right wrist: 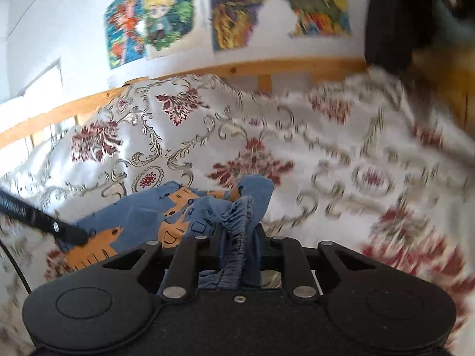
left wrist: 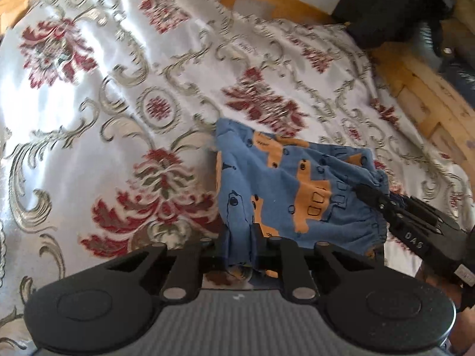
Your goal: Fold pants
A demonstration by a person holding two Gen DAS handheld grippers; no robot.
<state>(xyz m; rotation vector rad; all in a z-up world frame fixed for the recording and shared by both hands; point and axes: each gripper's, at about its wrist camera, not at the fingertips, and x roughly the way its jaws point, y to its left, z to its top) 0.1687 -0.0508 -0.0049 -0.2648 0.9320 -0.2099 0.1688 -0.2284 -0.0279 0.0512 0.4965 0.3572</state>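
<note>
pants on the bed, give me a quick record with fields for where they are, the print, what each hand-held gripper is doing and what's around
item: pants, blue with orange vehicle print
surface: floral bedspread, white with red and grey pattern
left hand-held gripper: shut on a fold of the pants' blue fabric
right hand-held gripper: shut on the gathered elastic waistband
pants state: bunched between the two grippers, not flat
surroundings: wooden bed rail, colourful pictures on the wall

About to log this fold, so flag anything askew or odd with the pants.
The pants are bunched, not flat: the right gripper pinches a gathered wad of elastic waistband, the left gripper a folded edge. The bedspread looks rumpled. No damage shows.
</note>
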